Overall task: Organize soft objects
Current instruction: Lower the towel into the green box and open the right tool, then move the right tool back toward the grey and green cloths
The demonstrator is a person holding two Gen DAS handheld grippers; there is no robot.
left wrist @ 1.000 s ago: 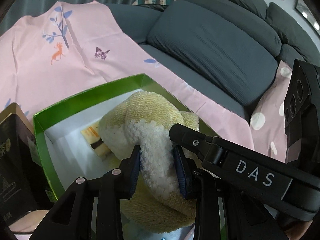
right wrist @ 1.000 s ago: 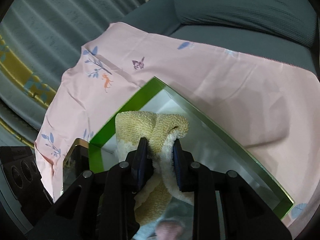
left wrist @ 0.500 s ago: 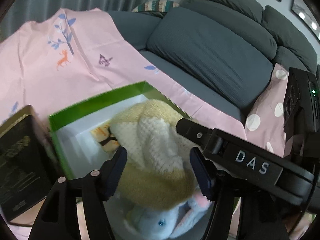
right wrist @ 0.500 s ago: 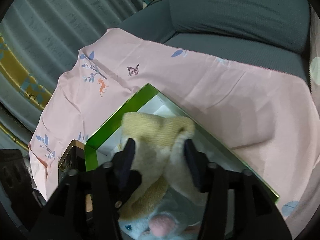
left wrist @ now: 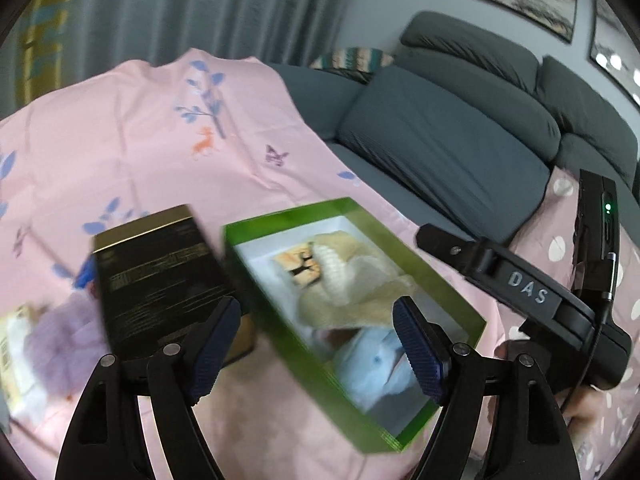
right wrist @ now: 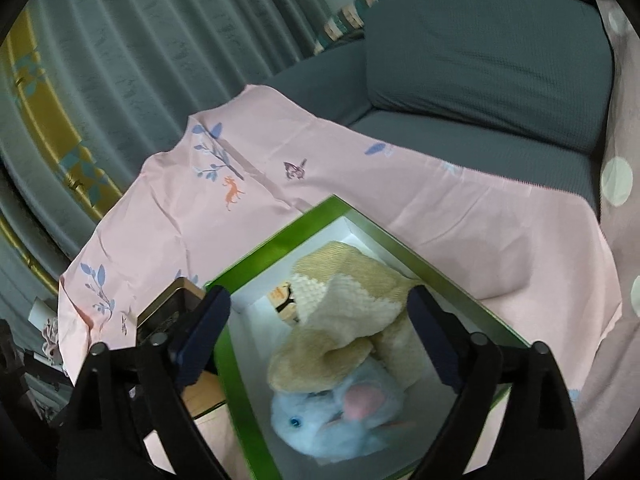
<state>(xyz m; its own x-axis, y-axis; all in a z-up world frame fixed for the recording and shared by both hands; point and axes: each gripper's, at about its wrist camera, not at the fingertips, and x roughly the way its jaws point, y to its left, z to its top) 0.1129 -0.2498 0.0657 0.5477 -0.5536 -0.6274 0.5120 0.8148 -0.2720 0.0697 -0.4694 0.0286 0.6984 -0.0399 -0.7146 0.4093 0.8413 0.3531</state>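
A pink sheet (right wrist: 460,216) covers the sofa; on it sits the green box (right wrist: 236,392). Inside the box lie a beige towel (right wrist: 352,312) and blue plush (right wrist: 336,420). Above the box, the left gripper (left wrist: 316,344) and right gripper (right wrist: 316,340) hang spread, empty.

A bright green box (right wrist: 256,264) with white insides was seen, a beige-and-cream knit towel (right wrist: 352,304) and pale blue plush (right wrist: 336,420) inside; pink sheet (right wrist: 360,184) printed with blue leaves, grey sofa (left wrist: 440,152).
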